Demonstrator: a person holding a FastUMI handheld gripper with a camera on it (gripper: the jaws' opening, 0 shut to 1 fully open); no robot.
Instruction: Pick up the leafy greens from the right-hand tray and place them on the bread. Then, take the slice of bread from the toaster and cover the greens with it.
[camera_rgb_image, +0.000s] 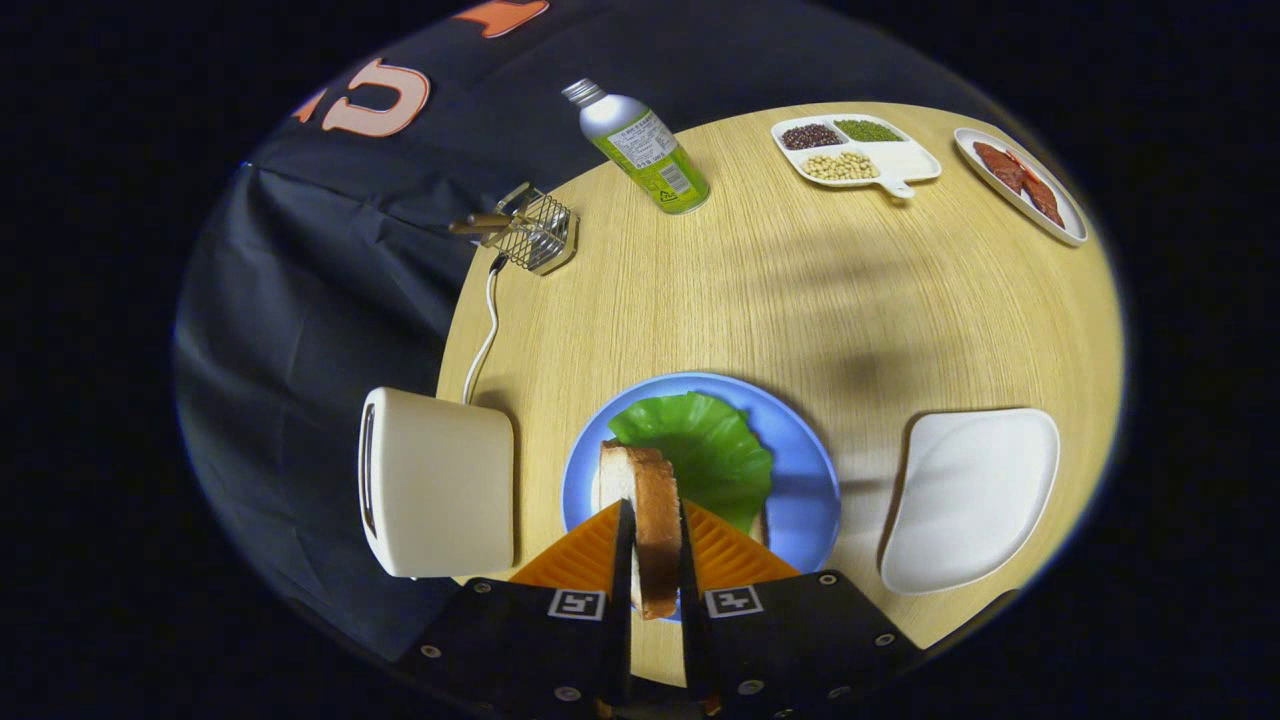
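Note:
My gripper (655, 525) is shut on a slice of bread (645, 500), held on edge between both fingers above the blue plate (805, 480). On that plate the leafy greens (710, 445) lie spread out, just beyond the held slice; a corner of the lower bread shows under them by the right finger. The white toaster (435, 480) stands to the left of the plate. To the right sits the white tray (975, 495), with nothing on it.
A round wooden table (760, 290) carries everything. At its far side stand a silver and green bottle (645, 148), a wire basket (535, 232), a divided dish of beans (855, 150) and a dish of red meat slices (1020, 182). The toaster's white cord (488, 335) runs toward the basket.

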